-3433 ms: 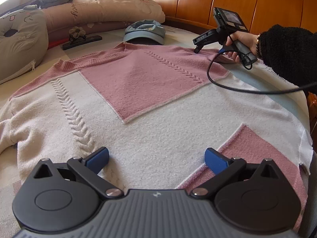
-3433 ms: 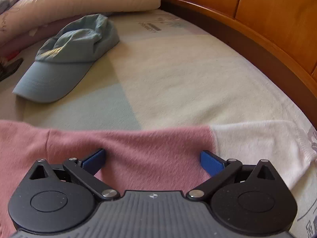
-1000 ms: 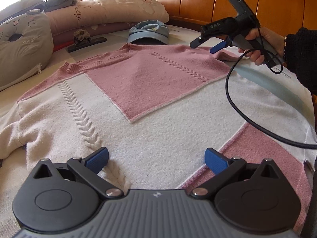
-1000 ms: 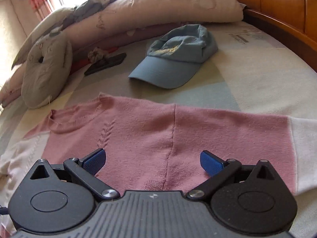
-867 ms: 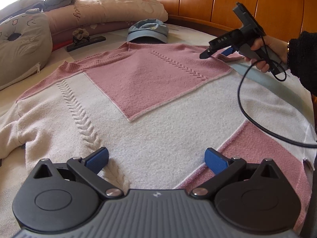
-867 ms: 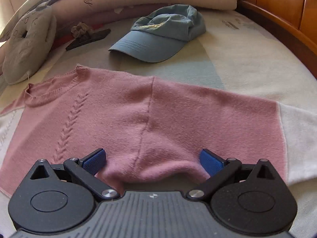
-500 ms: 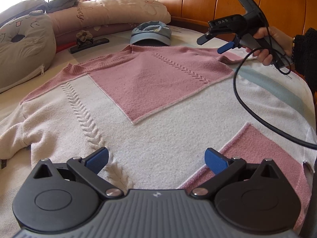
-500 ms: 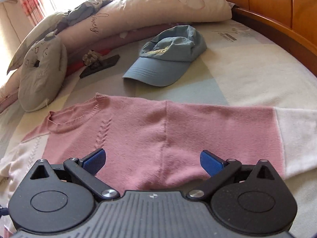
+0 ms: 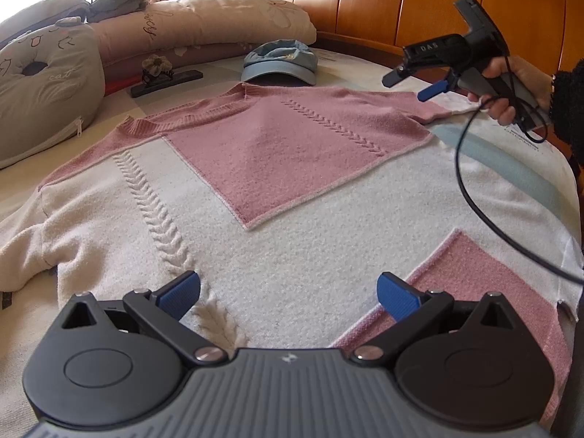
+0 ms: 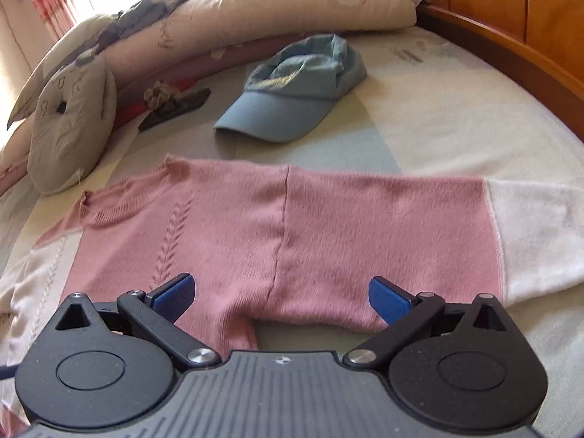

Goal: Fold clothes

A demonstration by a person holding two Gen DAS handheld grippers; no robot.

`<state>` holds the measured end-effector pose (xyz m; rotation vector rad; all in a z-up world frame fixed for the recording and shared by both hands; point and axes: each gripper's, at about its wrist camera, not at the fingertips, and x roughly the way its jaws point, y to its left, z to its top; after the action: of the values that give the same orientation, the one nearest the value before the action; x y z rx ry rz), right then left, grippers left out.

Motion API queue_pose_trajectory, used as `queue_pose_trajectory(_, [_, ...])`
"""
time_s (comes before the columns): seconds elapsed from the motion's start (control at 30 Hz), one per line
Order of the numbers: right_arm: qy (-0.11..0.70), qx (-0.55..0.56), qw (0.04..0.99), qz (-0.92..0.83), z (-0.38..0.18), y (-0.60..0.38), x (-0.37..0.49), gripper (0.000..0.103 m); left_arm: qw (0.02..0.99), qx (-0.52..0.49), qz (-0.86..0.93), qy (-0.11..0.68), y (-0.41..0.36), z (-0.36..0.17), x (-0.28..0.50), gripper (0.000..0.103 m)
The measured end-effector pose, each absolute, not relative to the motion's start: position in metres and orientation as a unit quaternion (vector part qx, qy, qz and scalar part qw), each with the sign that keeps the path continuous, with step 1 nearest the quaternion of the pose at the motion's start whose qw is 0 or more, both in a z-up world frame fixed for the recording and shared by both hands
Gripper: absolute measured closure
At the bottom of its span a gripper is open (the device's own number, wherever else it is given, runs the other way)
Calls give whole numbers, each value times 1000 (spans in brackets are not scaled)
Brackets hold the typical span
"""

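The pink and white sweater [image 9: 277, 189] lies spread flat on the bed [image 10: 438, 109], its pink sleeve [image 10: 383, 233] stretched out to the side below the blue cap [image 10: 292, 102]. My left claw [image 9: 288, 292] hangs over the white lower body of the sweater with its blue pads wide apart, gripping nothing. My right claw [image 10: 281, 294], held in my hand [image 9: 511, 84], is above the sleeve near the armpit, also spread apart and empty.
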<state>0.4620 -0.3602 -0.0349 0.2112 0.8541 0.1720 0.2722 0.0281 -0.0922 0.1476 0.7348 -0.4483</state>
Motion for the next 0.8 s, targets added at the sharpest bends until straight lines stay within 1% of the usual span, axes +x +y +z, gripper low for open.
queue_pose_trajectory(0.07, [406, 91, 909, 27, -37, -361, 478, 0, 906, 72, -218, 356, 28, -93, 273, 1])
queue_pose_trajectory(0.17, [433, 39, 899, -49, -59, -368, 498, 0, 906, 70, -216, 358, 30, -94, 275, 1])
queue_pose_trajectory(0.2, [447, 22, 892, -60, -69, -374, 501, 0, 906, 70, -215, 359, 30, -94, 276, 1])
queue_pose_trajectory(0.27, [431, 13, 900, -56, -79, -393, 494, 0, 906, 68, -213, 361, 32, -95, 277, 1])
queue_pose_trajectory(0.37, [420, 30, 904, -73, -80, -436, 488, 0, 906, 65, -210, 361, 35, -95, 278, 1])
queue_pose_trajectory(0.47, [421, 96, 900, -57, -68, -468, 488, 0, 907, 66, -210, 360, 35, -93, 278, 1])
queue_pose_trajectory(0.63, [383, 120, 915, -28, -43, -477, 491, 0, 908, 65, -209, 358, 36, -90, 279, 1])
queue_pose_trajectory(0.8, [420, 121, 898, -59, -68, -508, 504, 0, 906, 66, -205, 364, 37, -93, 282, 1])
